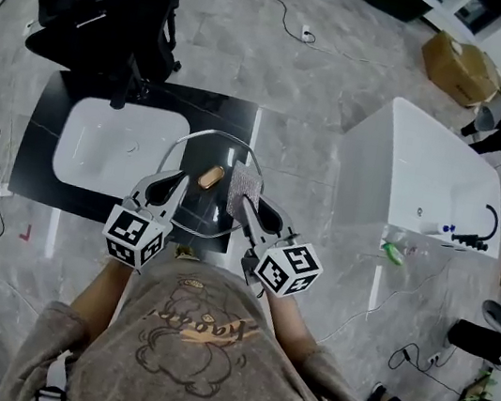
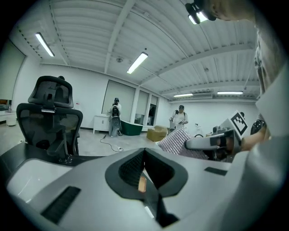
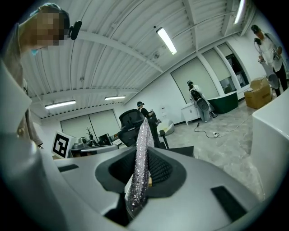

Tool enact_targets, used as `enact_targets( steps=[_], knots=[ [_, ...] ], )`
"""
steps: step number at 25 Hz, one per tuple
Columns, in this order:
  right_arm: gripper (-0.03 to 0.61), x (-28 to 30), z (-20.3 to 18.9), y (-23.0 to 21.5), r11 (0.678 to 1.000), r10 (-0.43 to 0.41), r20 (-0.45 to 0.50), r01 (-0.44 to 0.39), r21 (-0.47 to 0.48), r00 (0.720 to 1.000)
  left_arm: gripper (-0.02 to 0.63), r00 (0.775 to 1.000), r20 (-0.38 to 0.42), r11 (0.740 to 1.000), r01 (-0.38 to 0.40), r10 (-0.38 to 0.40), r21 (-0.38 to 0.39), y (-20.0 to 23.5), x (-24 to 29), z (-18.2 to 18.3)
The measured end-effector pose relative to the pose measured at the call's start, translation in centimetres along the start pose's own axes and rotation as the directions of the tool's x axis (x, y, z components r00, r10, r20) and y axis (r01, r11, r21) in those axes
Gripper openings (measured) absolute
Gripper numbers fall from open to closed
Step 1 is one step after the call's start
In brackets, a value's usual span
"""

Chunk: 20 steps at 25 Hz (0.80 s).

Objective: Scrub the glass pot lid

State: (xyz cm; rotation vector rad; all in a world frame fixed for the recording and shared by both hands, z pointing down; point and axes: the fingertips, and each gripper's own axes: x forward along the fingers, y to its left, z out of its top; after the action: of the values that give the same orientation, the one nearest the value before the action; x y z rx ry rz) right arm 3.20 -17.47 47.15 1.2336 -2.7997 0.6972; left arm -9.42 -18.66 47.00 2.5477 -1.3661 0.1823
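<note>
the glass pot lid (image 1: 199, 153), brown knob (image 1: 211, 177) facing up, sits just right of the white sink (image 1: 116, 149), its near rim pinched by the left gripper (image 1: 180, 181). the right gripper (image 1: 245, 201), further right of the sink, clamps a glittery silver scrub pad (image 1: 245, 182) over the lid.

Black bench (image 1: 34, 159) below and ahead of the left tool (image 1: 178, 183), a white basin (image 1: 116, 149) sunk in its top. The grey floor (image 1: 316, 92) carries an office chair (image 1: 111, 10) beyond the bench, a white tub (image 1: 407, 173) right of the right tool (image 1: 248, 206), a cable (image 1: 282, 10) and a cardboard box (image 1: 458, 68).
</note>
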Motion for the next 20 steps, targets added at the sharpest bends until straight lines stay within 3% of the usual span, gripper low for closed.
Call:
enact_targets(
  steps=[20],
  knots=[
    [0.078,1.3,-0.1,1.6,0.998,0.060,-0.018,-0.061,-0.032,0.998,0.018,0.999,0.010,0.996,-0.035,0.036,-0.086,0.2,-0.4,-0.5]
  ],
)
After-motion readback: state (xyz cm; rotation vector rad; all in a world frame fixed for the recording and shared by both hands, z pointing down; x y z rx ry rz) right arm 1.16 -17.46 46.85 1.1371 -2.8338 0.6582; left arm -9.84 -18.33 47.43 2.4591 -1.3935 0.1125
